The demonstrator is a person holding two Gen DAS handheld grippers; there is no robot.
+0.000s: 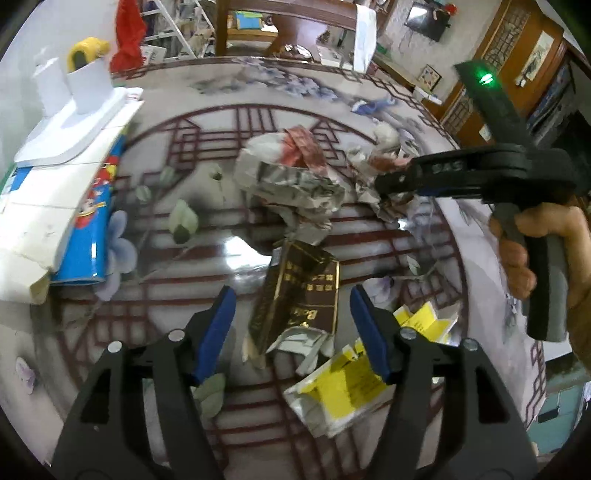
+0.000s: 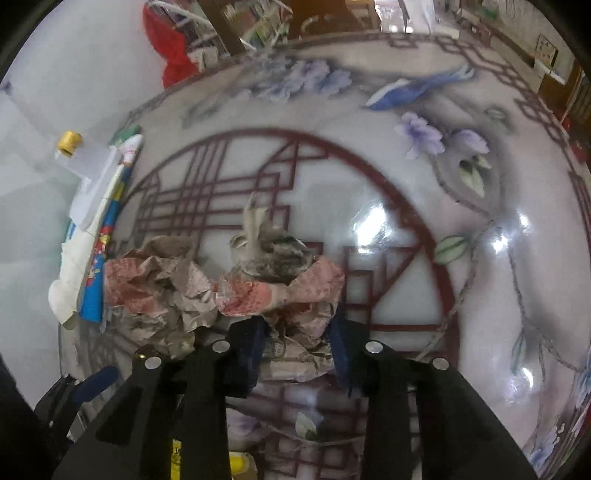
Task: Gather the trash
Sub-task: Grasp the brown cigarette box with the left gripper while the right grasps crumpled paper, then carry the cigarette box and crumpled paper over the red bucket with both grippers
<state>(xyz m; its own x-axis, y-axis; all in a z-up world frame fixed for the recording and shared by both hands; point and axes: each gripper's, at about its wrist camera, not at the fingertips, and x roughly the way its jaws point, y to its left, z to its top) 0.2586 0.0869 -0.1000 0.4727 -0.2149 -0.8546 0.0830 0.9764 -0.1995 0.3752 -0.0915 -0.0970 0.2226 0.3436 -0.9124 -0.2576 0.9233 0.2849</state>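
Note:
My left gripper (image 1: 293, 328) is open, its blue pads on either side of a crushed brown and gold box (image 1: 295, 302) lying on the patterned table. Yellow and white torn wrappers (image 1: 343, 391) lie just right of it. A crumpled newspaper wad (image 1: 291, 181) sits further back. My right gripper (image 2: 299, 343) is closed around a second crumpled newspaper wad (image 2: 284, 284) with pink print; in the left wrist view it (image 1: 391, 184) grips that paper at the right. Another crumpled wad (image 2: 159, 280) lies to its left.
A blue cartoon-printed can (image 1: 92, 218) lies on its side at the left beside white cardboard boxes (image 1: 48, 184). A yellow tape roll (image 1: 86, 51) stands behind them. The round table's edge (image 1: 480, 258) curves at the right. A wooden chair (image 1: 288, 22) stands beyond.

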